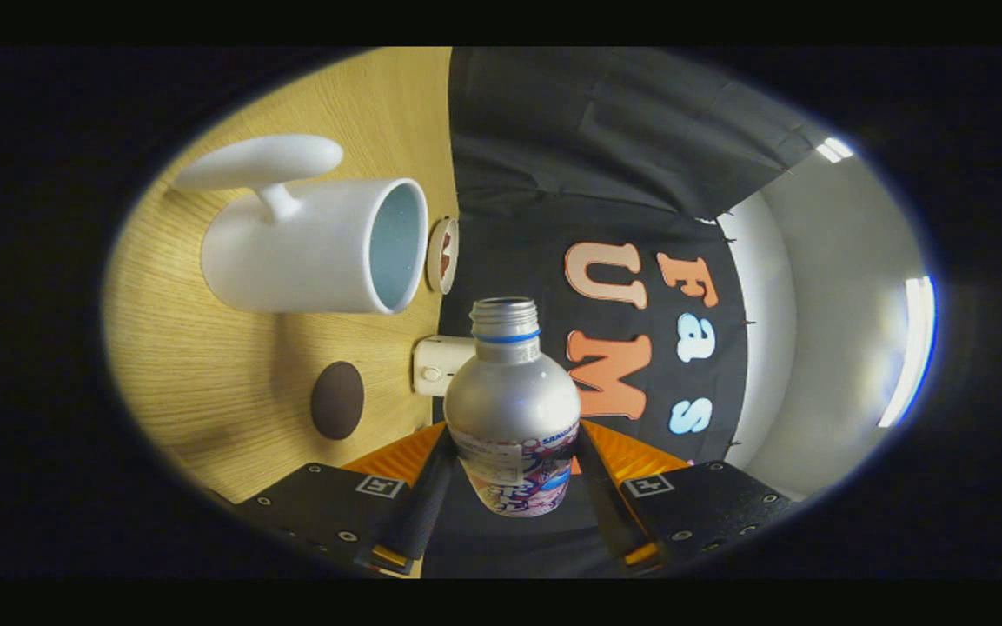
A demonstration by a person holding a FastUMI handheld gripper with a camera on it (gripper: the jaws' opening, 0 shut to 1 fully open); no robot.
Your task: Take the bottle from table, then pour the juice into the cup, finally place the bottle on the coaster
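Gripper view shows the scene rolled on its side, so you see the worktop (205, 391) as a wooden plane standing beside the bottle rather than under it. The cup (314, 248), a large white mug with its handle toward you, rests on that worktop, its open mouth facing the bottle neck. The bottle (514, 409) sits between the jaws, clenched on its lower labelled body by both fingers (421, 509); its open threaded neck points ahead, near the cup rim but short of it. Treat the bottle as a stiff, smooth metal shell: likely light, slippery under the pads and prone to twisting in the grip. Hold it low on the label band as shown, and tip it slowly. The coaster (337, 400), a small dark disc, lies on the worktop just beside the cup.
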